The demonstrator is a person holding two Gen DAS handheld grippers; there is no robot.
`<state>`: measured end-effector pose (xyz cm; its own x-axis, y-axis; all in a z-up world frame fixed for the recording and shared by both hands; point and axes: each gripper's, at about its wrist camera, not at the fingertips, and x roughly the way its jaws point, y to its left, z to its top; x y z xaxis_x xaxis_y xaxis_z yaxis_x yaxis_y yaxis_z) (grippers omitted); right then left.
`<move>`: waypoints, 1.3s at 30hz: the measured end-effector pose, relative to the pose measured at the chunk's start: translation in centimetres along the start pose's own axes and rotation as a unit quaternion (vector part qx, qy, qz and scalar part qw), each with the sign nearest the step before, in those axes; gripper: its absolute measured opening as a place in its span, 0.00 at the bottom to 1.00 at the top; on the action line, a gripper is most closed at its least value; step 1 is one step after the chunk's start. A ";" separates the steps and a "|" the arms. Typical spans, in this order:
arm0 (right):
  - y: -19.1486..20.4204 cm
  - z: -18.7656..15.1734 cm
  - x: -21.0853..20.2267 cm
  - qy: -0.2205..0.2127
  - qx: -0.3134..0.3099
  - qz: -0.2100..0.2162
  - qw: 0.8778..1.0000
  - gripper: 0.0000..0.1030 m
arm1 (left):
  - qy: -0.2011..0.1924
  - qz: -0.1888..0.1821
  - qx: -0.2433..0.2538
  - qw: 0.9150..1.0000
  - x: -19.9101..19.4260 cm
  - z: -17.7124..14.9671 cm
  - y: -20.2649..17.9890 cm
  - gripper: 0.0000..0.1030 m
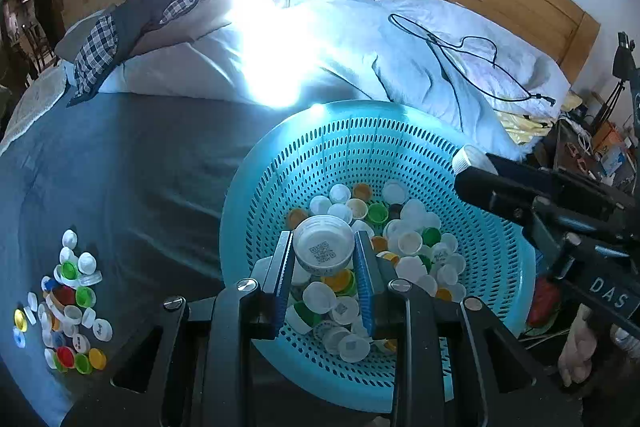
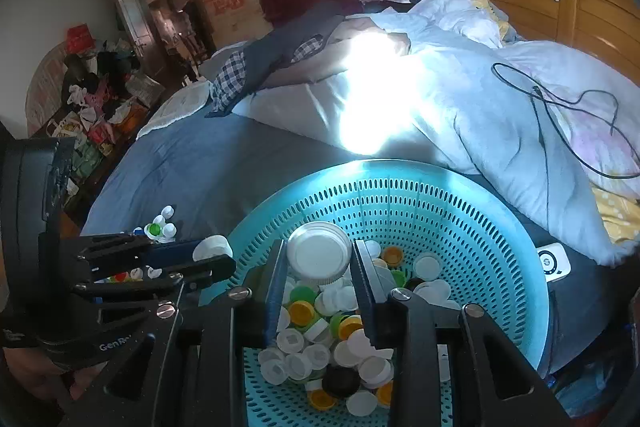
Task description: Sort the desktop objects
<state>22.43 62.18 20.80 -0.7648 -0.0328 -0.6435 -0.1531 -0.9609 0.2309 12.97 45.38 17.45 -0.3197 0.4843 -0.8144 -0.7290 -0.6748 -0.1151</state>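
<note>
Pinching white cap (image 1: 323, 250), left gripper (image 1: 324, 259); right gripper (image 2: 319, 259) clamps wide lid (image 2: 319, 251) over basket (image 2: 500, 227).

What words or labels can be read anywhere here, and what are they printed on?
"DAS": white letters on the right gripper's black body, cut off at the frame edge.
"GenRo": on the left gripper's body, partly hidden.
QR code, no words: inside the white cap.
Red print on the cardboard box: too blurred.

Left gripper (image 1: 324, 267): black angular frame, round silver screws at the joints, blue ribbed pads on both fingers (image 1: 285, 267). Right gripper (image 2: 318, 275): same build, white "DAS" lettering on its side. "GenRo…" lettering on the left one.
</note>
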 end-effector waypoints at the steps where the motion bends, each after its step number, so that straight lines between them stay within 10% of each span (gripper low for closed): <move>1: 0.0 0.0 0.0 0.000 0.000 0.000 1.000 0.34 | 0.000 -0.001 0.003 1.000 -0.1 0.1 -0.1 0.24; 3: 0.0 0.0 -0.1 -0.007 -0.002 0.000 1.000 0.34 | -0.005 0.006 0.006 1.000 -0.3 0.1 -0.3 0.24; 7: -0.3 0.1 -0.5 -0.014 0.002 -0.008 1.000 0.70 | -0.013 0.027 0.009 1.000 -0.6 0.0 -0.2 0.35; 19: 3.9 0.5 0.7 0.022 -0.034 0.018 0.999 0.72 | -0.052 0.077 -0.065 0.994 -2.9 -5.1 9.1 0.44; 32: 14.9 -1.7 7.6 0.079 -0.124 0.076 0.986 0.74 | -0.048 0.260 -0.309 0.913 -7.8 -27.2 40.2 0.55; 39: 19.7 -3.2 11.7 0.107 -0.155 0.087 0.978 0.79 | -0.010 0.261 -0.248 0.933 -4.7 -26.0 44.2 0.55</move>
<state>12.43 41.97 15.49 -0.6092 -0.2280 -0.7595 0.1893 -0.9719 0.1398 -2.07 -1.20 1.36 -0.5668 0.0246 -0.8235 -0.1024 -0.9939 0.0408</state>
